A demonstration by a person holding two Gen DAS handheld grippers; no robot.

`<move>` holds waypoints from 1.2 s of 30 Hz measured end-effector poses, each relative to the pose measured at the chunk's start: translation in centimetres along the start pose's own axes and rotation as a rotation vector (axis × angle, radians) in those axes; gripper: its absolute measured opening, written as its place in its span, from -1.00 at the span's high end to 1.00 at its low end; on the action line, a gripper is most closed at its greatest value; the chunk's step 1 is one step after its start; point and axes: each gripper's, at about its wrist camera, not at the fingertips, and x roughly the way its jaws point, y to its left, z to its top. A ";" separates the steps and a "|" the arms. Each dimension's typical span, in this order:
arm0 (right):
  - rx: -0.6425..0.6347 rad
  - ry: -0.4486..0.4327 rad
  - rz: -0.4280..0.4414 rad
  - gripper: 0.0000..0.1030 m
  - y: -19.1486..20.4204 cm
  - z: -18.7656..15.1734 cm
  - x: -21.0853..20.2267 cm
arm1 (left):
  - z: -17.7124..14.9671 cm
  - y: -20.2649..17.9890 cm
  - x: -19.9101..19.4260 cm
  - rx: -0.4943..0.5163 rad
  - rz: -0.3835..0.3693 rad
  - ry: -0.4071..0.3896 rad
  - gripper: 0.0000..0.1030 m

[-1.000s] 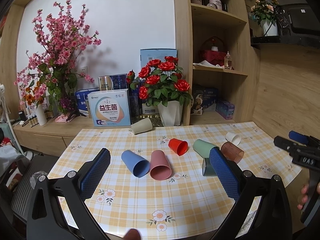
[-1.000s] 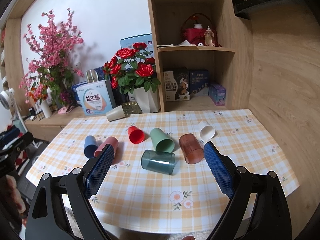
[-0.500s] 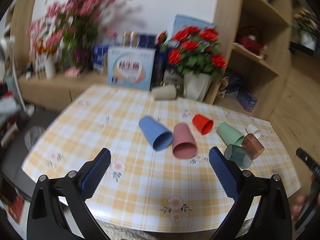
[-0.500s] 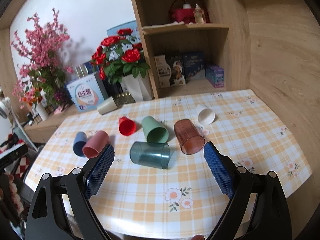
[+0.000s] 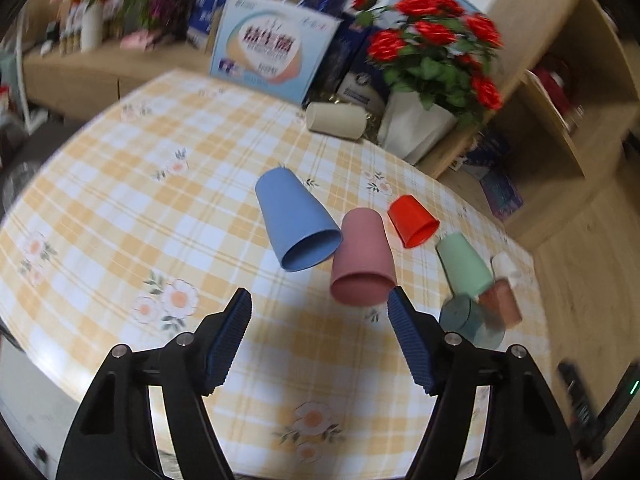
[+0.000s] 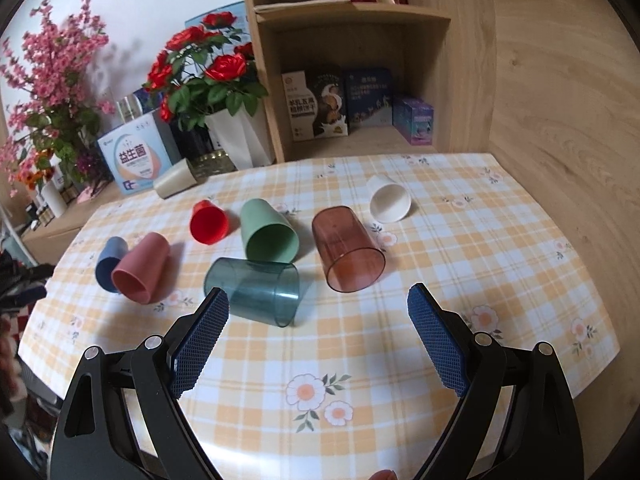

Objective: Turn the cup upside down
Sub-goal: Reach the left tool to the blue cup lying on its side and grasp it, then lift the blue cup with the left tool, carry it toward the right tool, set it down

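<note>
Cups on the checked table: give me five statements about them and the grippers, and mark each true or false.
1. Every cup lies on its side. True; none yet stands on its rim.
2. The left gripper is shut on the blue cup. False: it is open, holding nothing.
3. The pink cup lies beside the blue cup. True.
4. The right gripper holds the teal clear cup. False: it is open and empty; that cup rests on the table.
5. The beige cup lies nearest the white flower pot. True.
</note>
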 end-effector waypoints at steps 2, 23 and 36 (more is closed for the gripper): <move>0.006 0.014 0.003 -0.71 -0.3 0.0 0.8 | 1.4 0.5 1.6 -0.084 -0.012 0.030 -0.33; 0.039 0.116 -0.026 -0.71 -2.4 0.0 6.1 | 7.8 3.3 16.2 -0.342 0.106 0.256 -0.46; 0.057 0.112 -0.029 -0.71 -2.8 0.1 5.9 | 7.4 3.5 17.1 -0.274 0.160 0.268 -0.27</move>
